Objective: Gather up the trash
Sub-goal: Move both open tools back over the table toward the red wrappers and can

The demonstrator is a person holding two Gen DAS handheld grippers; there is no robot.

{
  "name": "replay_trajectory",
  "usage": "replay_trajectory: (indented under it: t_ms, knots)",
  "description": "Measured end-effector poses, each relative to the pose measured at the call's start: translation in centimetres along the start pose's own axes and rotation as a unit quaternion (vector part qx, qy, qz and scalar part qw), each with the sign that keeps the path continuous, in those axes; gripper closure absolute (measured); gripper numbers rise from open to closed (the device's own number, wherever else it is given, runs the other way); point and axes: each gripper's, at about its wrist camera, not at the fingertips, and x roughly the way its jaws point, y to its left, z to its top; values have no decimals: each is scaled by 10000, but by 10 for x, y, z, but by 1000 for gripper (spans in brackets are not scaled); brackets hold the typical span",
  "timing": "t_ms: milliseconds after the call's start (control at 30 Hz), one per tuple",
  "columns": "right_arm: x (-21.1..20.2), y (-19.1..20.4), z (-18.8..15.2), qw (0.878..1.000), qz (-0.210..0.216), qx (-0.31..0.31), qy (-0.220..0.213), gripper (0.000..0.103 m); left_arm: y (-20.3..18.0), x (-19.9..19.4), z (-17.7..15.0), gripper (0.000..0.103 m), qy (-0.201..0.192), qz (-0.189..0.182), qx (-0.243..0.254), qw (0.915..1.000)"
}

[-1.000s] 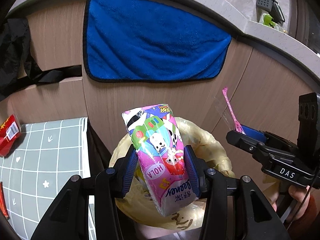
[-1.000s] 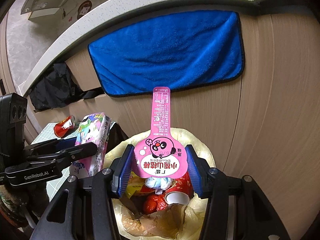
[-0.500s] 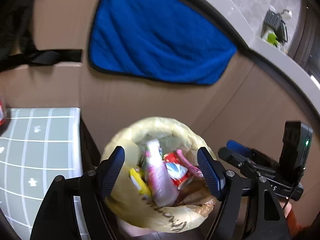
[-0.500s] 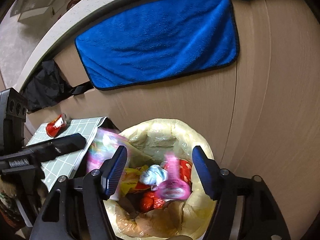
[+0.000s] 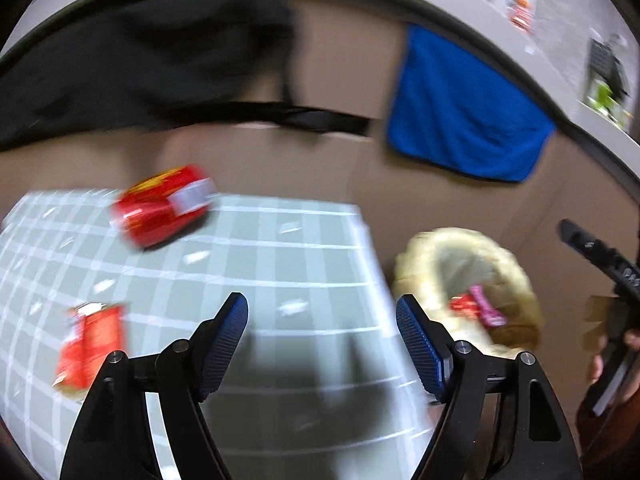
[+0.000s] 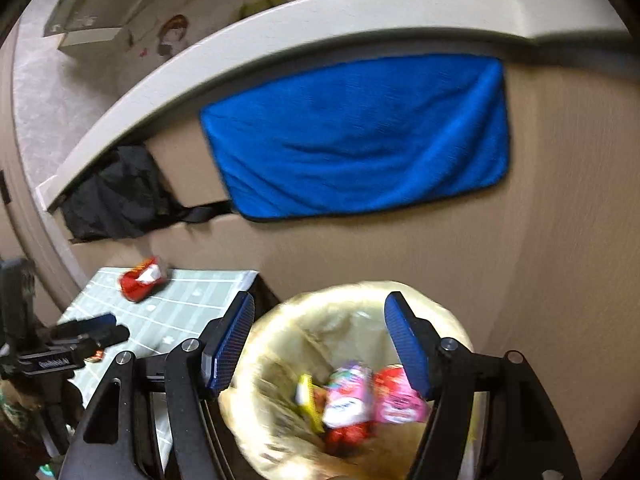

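Hovering over checked green table cover (image 5: 280, 264), left gripper (image 5: 322, 344) jaws wide apart, nothing between pads; just been opening. Blurred view. Red snack packet (image 5: 164, 210) lying on cover ahead and to left of tips, well apart from them. Second red-orange packet (image 5: 90, 346) lying on cover just left of left finger (image 5: 222, 344), not touching. Trash bin with yellowish liner (image 5: 468, 276) sitting off table's right edge, beyond right finger (image 5: 420, 346); red and pink wrappers visible inside. Right gripper (image 5: 600, 260) poking in at far right edge, hand (image 5: 612, 364) gripping its handle below.

Hanging above bin, right gripper (image 6: 320, 344) jaws also spread, empty; just been opening. Bin liner rim (image 6: 360, 292) showing between and beyond both fingers. Pink tissue pack (image 6: 348, 400) and pink candy wrapper (image 6: 400, 404) lying inside bin on top of other trash, below and between tips, clear of pads. Yellow wrapper (image 6: 308, 400) beside them, red piece (image 6: 344, 436) underneath. Red snack packet (image 6: 140, 278) on table cover (image 6: 192, 296) at left, far from this gripper. Left gripper (image 6: 80, 336) seen at left edge over table.

Blue towel (image 6: 360, 136) hanging on wood panel behind bin, black fabric (image 6: 116, 196) tucked under counter ledge at left.
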Motion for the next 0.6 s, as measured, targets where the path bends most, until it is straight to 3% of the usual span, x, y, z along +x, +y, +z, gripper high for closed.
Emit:
replay_trajectory:
  t_ms: [133, 200, 367, 467, 600]
  knots:
    - [16, 33, 3, 9994, 319, -127, 108, 38, 56, -19, -20, 26, -100, 488, -407, 9979]
    - [25, 51, 2, 9982, 524, -206, 220, 38, 90, -24, -29, 20, -20, 863, -739, 9935]
    - [42, 95, -5, 9949, 842, -369, 421, 38, 141, -21, -47, 20, 241, 957, -1293, 9867]
    - [49, 113, -11, 9930, 923, -485, 557, 38, 151, -14, -52, 20, 301, 916, -1366, 9859]
    - [60, 131, -17, 9900, 1006, -600, 780, 38, 152, 9, -46, 20, 421, 1165, -1212, 9849]
